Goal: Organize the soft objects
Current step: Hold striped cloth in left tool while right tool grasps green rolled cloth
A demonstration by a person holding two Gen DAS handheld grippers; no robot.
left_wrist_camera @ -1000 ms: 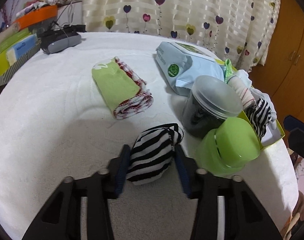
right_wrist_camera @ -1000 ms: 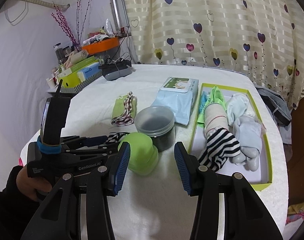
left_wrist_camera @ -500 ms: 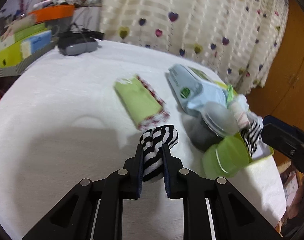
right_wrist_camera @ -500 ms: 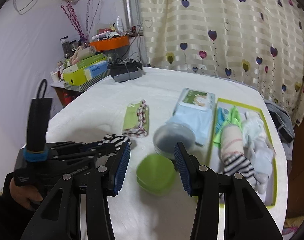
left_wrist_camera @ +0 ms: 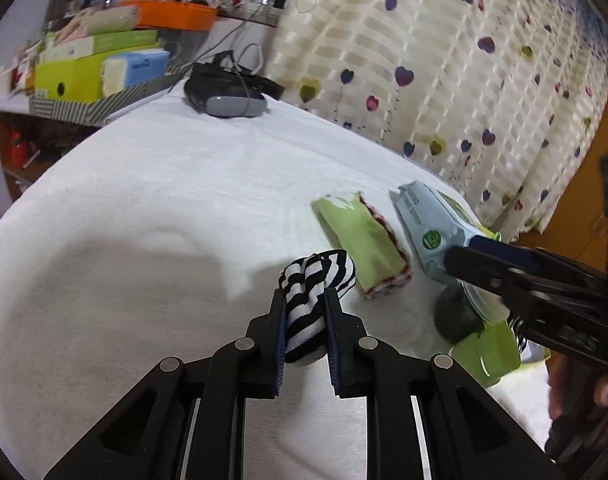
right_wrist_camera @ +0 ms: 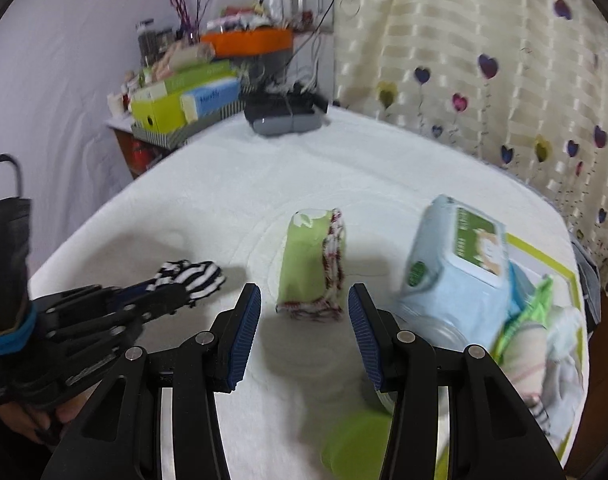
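My left gripper [left_wrist_camera: 304, 300] is shut on a black-and-white striped sock [left_wrist_camera: 316, 268], which is squeezed between its pads and bulges out past the tips above the white tablecloth [left_wrist_camera: 143, 240]. In the right wrist view the same sock [right_wrist_camera: 195, 276] shows at the left, in the left gripper [right_wrist_camera: 175, 292]. My right gripper [right_wrist_camera: 304, 296] stands open with nothing between its fingers. A folded green cloth with a red-and-white edge [right_wrist_camera: 312, 264] lies just ahead of it. A green-rimmed box [right_wrist_camera: 544, 252] at the right holds several rolled socks [right_wrist_camera: 536, 344].
A pale blue wipes pack [right_wrist_camera: 456, 264] lies beside the box. A dark jar with a clear lid [left_wrist_camera: 460, 316] and a green lidded container [left_wrist_camera: 488, 352] stand near the table's right edge. A grey device [left_wrist_camera: 231, 100] sits at the back, by a cluttered shelf [left_wrist_camera: 83, 68].
My left gripper closed on the striped sock and carried it left, away from the jar. My right gripper swung left from the green container to face the folded green cloth.
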